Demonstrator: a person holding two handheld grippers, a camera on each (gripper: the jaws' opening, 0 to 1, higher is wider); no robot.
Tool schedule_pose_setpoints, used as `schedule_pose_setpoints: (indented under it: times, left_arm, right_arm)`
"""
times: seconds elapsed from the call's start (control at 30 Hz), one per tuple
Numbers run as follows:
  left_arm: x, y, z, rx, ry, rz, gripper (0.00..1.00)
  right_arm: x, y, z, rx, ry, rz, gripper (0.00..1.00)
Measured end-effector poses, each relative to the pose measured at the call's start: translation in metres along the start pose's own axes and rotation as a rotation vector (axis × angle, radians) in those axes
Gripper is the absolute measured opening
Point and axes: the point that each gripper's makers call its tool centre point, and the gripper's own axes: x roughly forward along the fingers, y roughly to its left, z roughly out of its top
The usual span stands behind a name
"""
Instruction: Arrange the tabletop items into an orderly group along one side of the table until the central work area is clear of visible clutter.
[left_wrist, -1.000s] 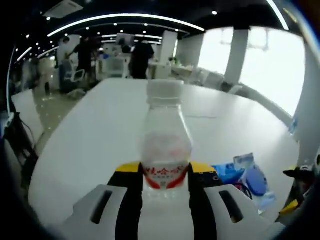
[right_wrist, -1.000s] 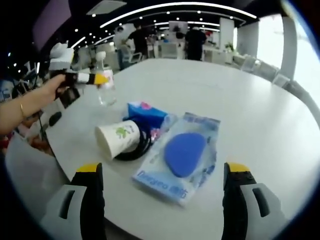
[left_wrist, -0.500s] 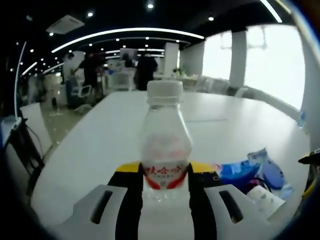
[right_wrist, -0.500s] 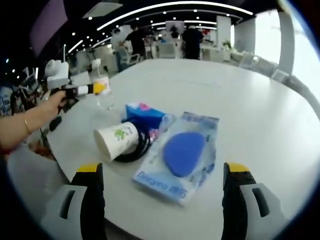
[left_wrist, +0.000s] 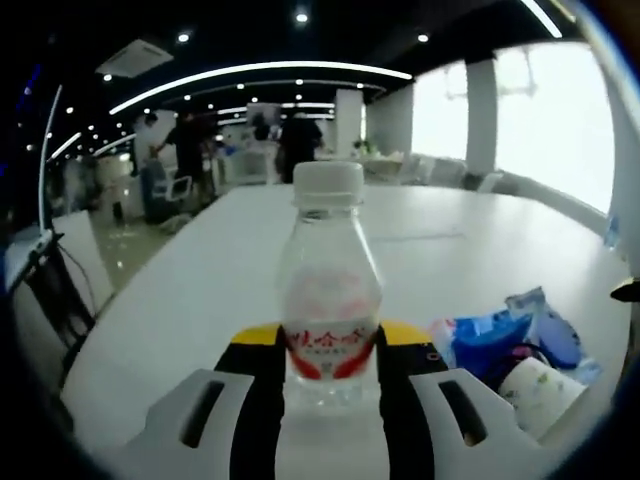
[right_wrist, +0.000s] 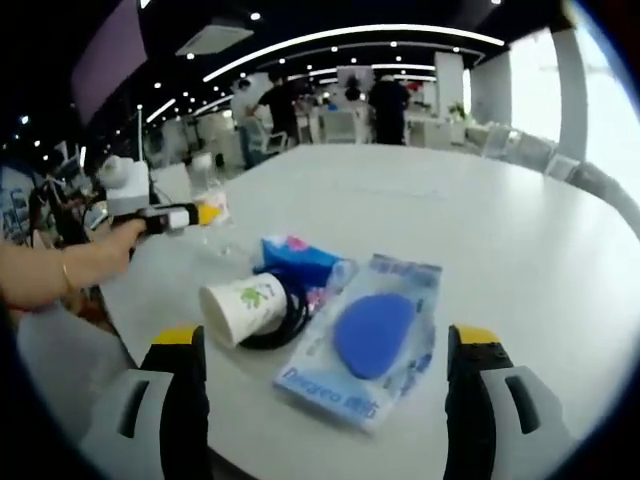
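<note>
While your left gripper (left_wrist: 330, 375) clamps the clear plastic bottle with its white cap (left_wrist: 329, 290) low on the label, above the white table (left_wrist: 200, 300) edge, it may tip on landing. Your right gripper (right_wrist: 325, 375) hangs wide open, empty, near the sideways paper cup (right_wrist: 243, 305).

White round table (right_wrist: 520, 230) carries a tipped paper cup (right_wrist: 243, 305), black cable (right_wrist: 285, 322), blue tissue pack (right_wrist: 298, 257) and packaged blue sponge (right_wrist: 372, 337), clustered together.
</note>
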Motion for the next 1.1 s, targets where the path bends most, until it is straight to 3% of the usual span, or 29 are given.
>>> schedule_pose_setpoints:
  times: [0.17,0.3,0.43,0.83,0.93,1.0,1.1]
  left_arm:
    - [0.002,-0.002,0.002,0.025,-0.024,0.008,0.32]
    - [-0.002,-0.004,0.0,-0.021,-0.04,0.01,0.33]
    - [-0.003,-0.008,-0.001,0.022,-0.046,0.007,0.33]
    - [-0.008,-0.01,-0.002,0.019,-0.072,0.019,0.34]
    - [-0.007,-0.01,0.003,-0.019,-0.093,0.013,0.36]
    - [-0.007,-0.013,0.013,0.031,-0.132,0.014,0.39]
    - [-0.007,-0.014,0.015,0.037,-0.139,0.022,0.43]
  right_arm:
    - [0.001,0.003,-0.001,-0.006,0.002,0.012,0.99]
    - [0.002,0.006,-0.002,-0.018,0.014,0.021,0.99]
    - [0.003,0.007,-0.004,-0.023,0.021,0.022,0.99]
    - [0.003,0.006,-0.008,-0.038,0.042,0.019,0.99]
    - [0.003,0.006,-0.01,-0.038,0.052,0.022,0.99]
    - [0.003,0.006,-0.009,-0.042,0.048,0.02,0.99]
    - [0.004,0.006,-0.01,-0.042,0.053,0.02,0.99]
